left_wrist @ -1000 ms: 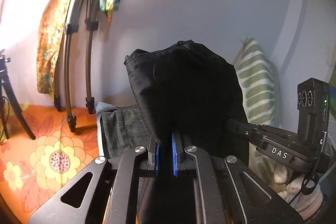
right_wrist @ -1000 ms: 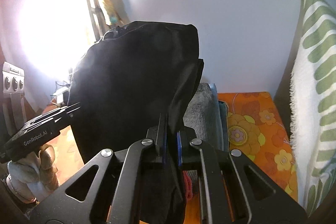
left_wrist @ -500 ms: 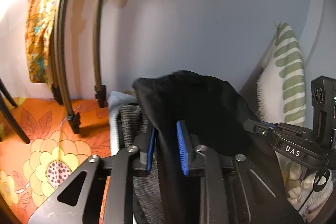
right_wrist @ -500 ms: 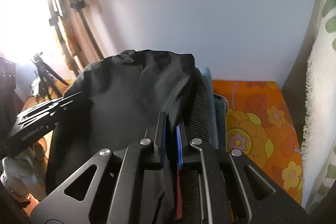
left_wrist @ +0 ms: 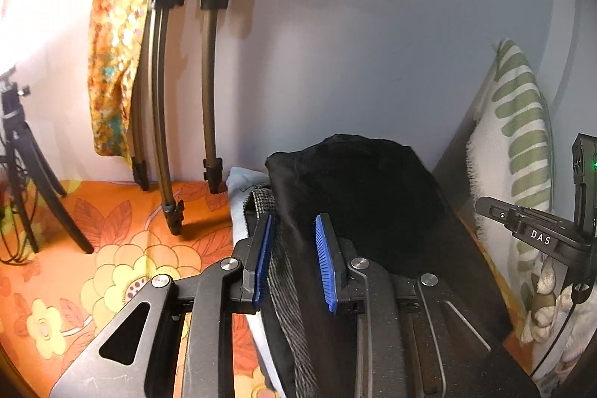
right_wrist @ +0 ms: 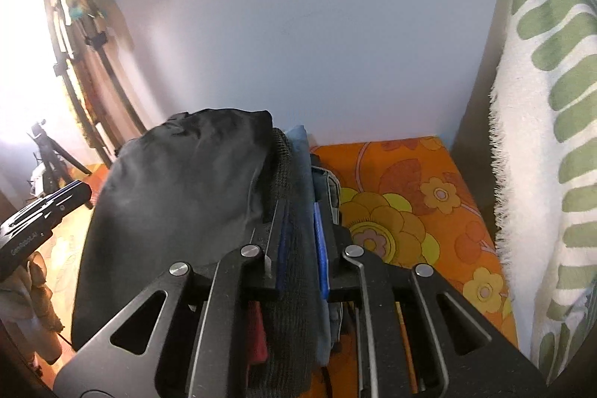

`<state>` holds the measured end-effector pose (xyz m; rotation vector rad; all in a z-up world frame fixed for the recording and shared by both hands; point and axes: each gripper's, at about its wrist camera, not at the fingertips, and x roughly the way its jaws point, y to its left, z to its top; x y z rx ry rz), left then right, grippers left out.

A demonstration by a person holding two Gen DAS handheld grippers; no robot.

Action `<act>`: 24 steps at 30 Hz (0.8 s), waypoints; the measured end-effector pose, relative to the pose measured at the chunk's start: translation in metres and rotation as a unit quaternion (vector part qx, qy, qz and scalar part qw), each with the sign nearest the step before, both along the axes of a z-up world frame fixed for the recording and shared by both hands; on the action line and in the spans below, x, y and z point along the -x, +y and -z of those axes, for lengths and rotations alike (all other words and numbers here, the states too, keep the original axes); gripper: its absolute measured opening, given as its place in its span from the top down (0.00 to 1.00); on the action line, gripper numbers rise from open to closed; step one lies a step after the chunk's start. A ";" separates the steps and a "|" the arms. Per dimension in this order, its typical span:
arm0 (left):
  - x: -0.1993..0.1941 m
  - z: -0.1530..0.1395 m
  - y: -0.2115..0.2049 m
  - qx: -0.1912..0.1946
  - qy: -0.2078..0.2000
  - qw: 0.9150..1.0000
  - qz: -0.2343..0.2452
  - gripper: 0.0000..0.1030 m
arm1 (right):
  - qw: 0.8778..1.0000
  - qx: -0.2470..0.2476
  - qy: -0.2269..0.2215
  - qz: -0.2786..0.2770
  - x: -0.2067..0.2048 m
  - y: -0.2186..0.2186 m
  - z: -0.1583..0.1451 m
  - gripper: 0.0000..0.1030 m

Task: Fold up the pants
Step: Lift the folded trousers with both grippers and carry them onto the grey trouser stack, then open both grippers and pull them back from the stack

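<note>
Atop stacked clothes (left_wrist: 257, 211), black pants (left_wrist: 365, 196) lie between parted fingers (left_wrist: 261, 256), seemingly released.

Orange floral bedsheet (left_wrist: 112, 248) covered the lower left of the left wrist view and showed again at centre right of the right wrist view (right_wrist: 410, 204). Grey checked garment (left_wrist: 283, 290) lay at lower centre, with a pale blue cloth (left_wrist: 238, 189) just beside it on the left. Three dark curved poles (left_wrist: 209, 92) leaned against the pale wall (left_wrist: 373, 43) at upper left. Patterned orange fabric (left_wrist: 112, 62) hung left of the poles. Black tripod (left_wrist: 22, 166) stood at far left edge. Green-striped white pillow (right_wrist: 552, 137) stood upright along the right edge.
</note>
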<state>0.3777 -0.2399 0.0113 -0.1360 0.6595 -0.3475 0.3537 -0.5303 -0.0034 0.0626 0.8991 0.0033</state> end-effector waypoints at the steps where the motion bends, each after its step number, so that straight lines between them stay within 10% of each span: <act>1: 0.004 -0.003 0.000 -0.001 -0.004 1.000 0.002 0.79 | 1.000 0.001 -0.002 0.000 0.005 0.001 -0.003 0.86; 16: 0.102 -0.052 0.011 0.002 -0.033 0.999 0.034 0.62 | 0.999 0.008 -0.045 -0.017 0.107 0.042 -0.064 0.72; 19: 0.128 -0.059 0.017 -0.002 -0.043 0.998 0.036 0.52 | 0.998 0.007 -0.064 -0.019 0.135 0.055 -0.073 0.52; 24: 0.165 -0.065 0.030 0.004 -0.047 0.998 0.039 0.47 | 0.996 -0.006 -0.084 -0.021 0.183 0.078 -0.080 0.49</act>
